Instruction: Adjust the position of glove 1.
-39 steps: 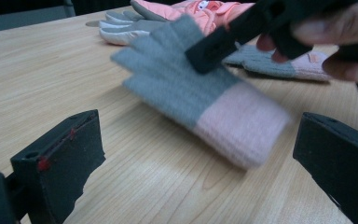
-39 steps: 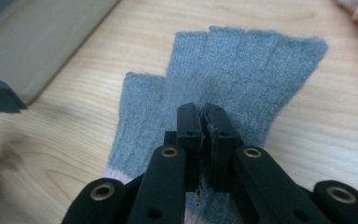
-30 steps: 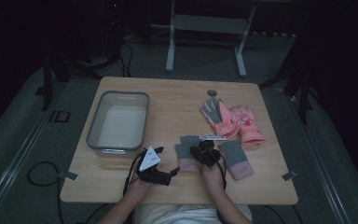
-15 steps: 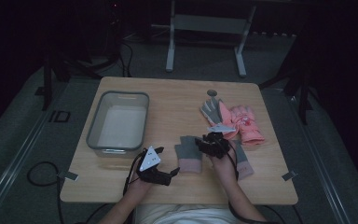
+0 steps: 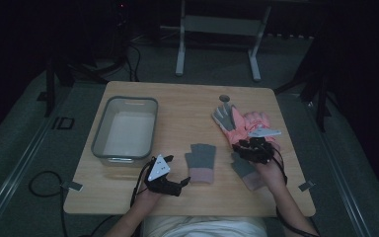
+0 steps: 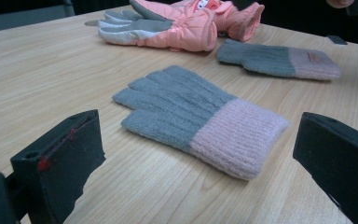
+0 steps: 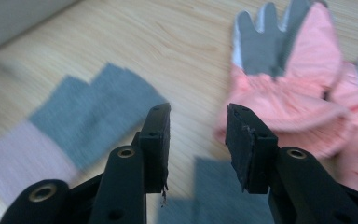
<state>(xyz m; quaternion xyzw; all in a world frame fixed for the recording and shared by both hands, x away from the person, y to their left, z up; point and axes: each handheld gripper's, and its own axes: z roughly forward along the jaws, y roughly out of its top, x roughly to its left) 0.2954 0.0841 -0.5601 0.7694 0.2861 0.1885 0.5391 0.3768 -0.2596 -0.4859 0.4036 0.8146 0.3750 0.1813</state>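
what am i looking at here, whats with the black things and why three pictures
A person sits at a wooden table, holding a hand-operated set of black tongs in each hand: left tongs, right tongs. The high view looks down from above; the other two come from cameras riding on each set of tongs. On the table lie a grey tub, two grey-and-pink knitted gloves and a pair of pink padded gloves. Both tongs stand open and hold nothing; the right tongs' jaws have just been opening.

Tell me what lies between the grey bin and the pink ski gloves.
Bare wooden table separates the grey bin from the pink ski gloves, seen in the high view.
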